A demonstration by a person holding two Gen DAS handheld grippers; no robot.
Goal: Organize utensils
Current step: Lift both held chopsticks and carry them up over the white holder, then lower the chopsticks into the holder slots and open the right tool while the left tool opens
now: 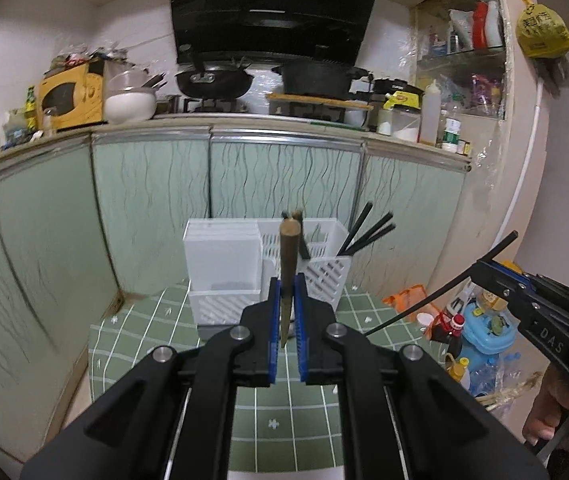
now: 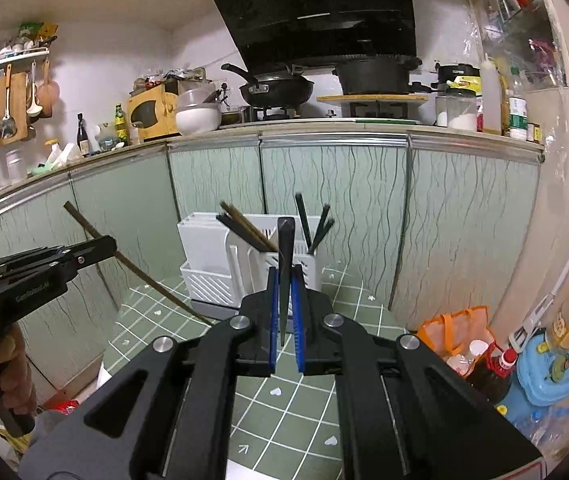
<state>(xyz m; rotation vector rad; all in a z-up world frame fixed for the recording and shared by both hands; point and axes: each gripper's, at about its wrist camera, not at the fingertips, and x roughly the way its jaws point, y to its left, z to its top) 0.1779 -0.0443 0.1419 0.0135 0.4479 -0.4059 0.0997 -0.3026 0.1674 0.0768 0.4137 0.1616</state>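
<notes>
Gripping chopsticks (image 1: pixel 287 272), both grippers tilted downward

Brown chopstick (image 1: pixel 287 280) in left view — lower tip lost between blue pads, top blurred. Black chopstick (image 2: pixel 284 280) in right view likewise end-on, length unreadable. Holder (image 2: pixel 244 268) base hidden behind jaws in both views. Labels on counter bottles (image 2: pixel 518 116) too small to read. Hand (image 1: pixel 552 412) cut by frame edge.
</notes>
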